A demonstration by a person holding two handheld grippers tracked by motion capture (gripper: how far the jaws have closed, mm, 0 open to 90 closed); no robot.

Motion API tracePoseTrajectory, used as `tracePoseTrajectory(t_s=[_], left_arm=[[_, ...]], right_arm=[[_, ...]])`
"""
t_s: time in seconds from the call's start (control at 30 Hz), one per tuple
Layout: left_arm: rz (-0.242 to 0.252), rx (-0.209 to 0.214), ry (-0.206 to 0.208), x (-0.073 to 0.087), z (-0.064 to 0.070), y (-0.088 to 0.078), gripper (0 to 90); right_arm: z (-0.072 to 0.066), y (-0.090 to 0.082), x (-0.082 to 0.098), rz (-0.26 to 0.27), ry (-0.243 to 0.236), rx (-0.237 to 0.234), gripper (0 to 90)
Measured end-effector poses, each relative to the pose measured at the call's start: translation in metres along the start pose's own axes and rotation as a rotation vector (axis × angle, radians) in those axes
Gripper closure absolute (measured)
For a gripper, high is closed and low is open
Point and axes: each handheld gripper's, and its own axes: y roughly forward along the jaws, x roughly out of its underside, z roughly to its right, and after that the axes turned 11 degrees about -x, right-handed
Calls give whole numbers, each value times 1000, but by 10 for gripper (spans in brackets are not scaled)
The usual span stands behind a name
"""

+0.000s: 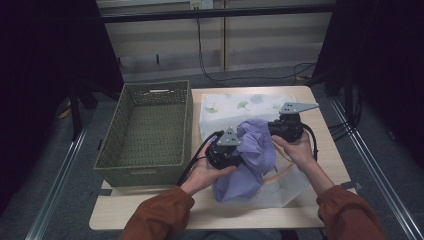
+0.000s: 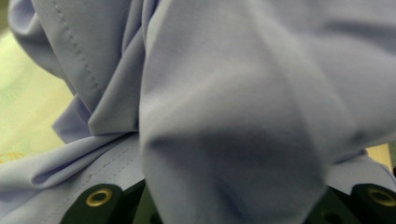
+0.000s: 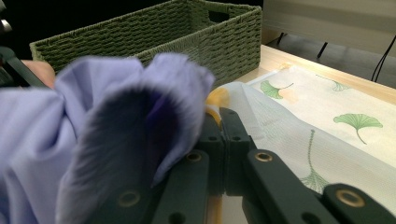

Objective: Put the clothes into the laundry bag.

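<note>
Lavender cloth (image 1: 252, 155) hangs bunched between both grippers above the white leaf-printed sheet (image 1: 235, 106). Right gripper (image 3: 223, 122) has its jaws pressed together, pinching a fold of it. Left gripper (image 1: 226, 150) has cloth heaped over its jaws; their state cannot be told. Green woven basket (image 1: 150, 130) sits beyond the left gripper
</note>
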Motion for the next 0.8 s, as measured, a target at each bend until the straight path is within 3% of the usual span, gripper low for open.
tracePoseTrajectory(t_s=[0.13, 0.43, 0.8], left_arm=[[-31, 0, -9, 6, 0, 7, 760], [-115, 40, 28, 18, 3, 27, 758], [-198, 52, 50, 30, 13, 45, 756]], right_arm=[[0, 0, 0, -3, -3, 0, 898], [-1, 2, 0, -7, -5, 0, 898], [-2, 2, -1, -6, -10, -1, 898]])
